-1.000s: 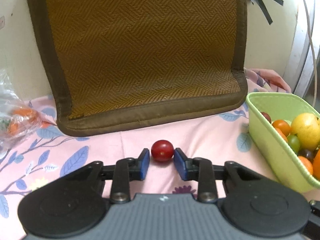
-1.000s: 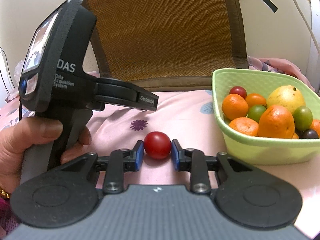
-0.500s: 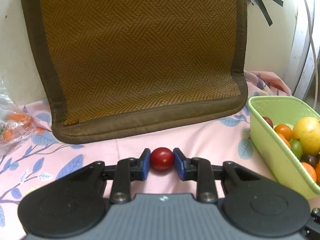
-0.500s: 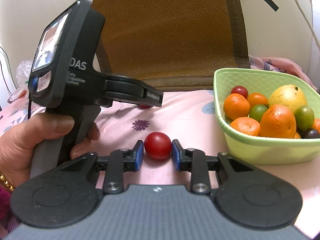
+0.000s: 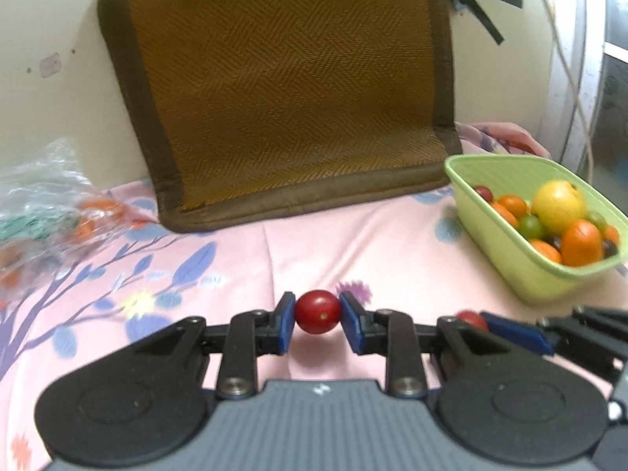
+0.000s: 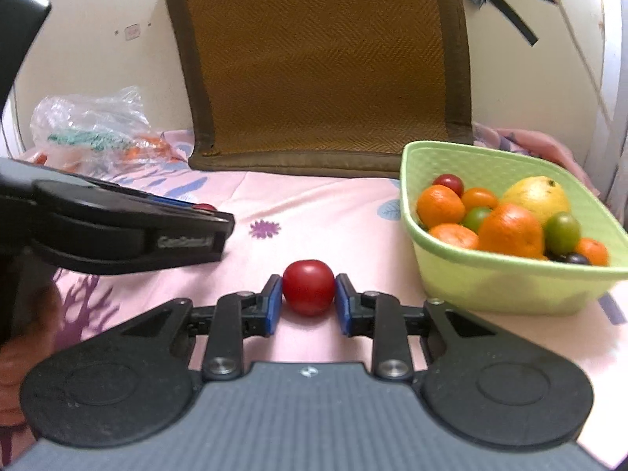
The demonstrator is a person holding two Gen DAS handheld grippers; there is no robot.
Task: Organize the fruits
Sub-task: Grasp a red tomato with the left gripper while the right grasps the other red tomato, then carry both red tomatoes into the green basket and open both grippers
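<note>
Left hand-held gripper (image 5: 317, 324): is being kept clenched on a small round red cherry tomato (image 5: 317, 311), which is being pinched between both blue pads and appears to be held clear of the pink floral cloth (image 5: 353, 243).
Right hand-held gripper (image 6: 308, 301): is being kept clenched on a larger round red tomato (image 6: 308, 292), gripped at both sides just beside the basket.
Light green plastic basket (image 6: 486, 278): is being filled with oranges, green and dark fruits, resting on the cloth at right.
Crinkled clear plastic bag (image 6: 90, 133): is lying far left.
</note>
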